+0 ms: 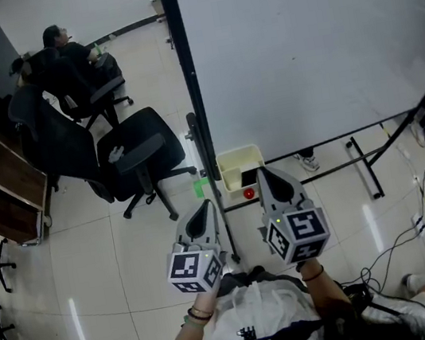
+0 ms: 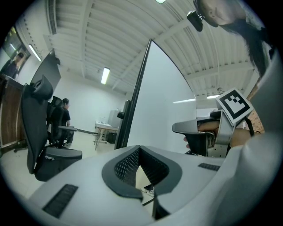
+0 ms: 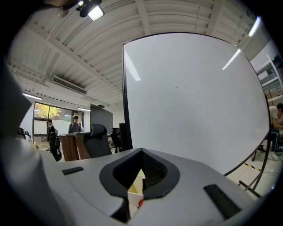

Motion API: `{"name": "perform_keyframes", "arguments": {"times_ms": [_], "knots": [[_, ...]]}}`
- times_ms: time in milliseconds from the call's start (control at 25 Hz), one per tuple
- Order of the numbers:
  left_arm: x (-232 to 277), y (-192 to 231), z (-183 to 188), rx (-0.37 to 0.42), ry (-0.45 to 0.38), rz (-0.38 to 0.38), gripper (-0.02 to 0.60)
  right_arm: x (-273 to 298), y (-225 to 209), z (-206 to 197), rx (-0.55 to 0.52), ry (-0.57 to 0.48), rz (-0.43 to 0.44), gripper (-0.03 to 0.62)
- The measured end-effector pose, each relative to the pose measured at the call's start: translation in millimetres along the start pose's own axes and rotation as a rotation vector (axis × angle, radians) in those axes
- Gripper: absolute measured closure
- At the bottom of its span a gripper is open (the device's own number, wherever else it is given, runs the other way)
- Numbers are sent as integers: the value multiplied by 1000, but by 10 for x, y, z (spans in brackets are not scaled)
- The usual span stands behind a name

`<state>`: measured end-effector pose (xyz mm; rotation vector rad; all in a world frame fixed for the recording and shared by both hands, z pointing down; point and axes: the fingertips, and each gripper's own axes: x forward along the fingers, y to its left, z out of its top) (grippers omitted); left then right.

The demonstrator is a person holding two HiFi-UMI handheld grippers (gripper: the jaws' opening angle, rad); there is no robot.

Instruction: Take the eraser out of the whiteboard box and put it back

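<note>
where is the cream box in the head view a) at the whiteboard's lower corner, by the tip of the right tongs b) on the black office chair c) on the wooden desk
a: the cream box hangs at the lower corner of the whiteboard, just past the right tongs.

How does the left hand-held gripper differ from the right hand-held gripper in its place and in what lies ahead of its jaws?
The right hand-held gripper reaches further forward than the left hand-held gripper. Its tip is at the cream box, while the left one stays short of the box. Past the right one's jaws the box shows; past the left one's, only floor. Both are shut and hold nothing.
</note>
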<state>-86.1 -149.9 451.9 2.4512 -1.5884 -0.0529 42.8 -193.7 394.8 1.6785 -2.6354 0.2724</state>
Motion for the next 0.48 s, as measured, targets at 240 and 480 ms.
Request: {"name": "perform_keyframes", "arguments": {"times_ms": [240,480], "knots": [[-8,10,3,1,-1,4,597,1,6,-38,-6,11,1,582],[-22,21,3,3,0,7,597,3,11,-69,-2,19,1,582]]}}
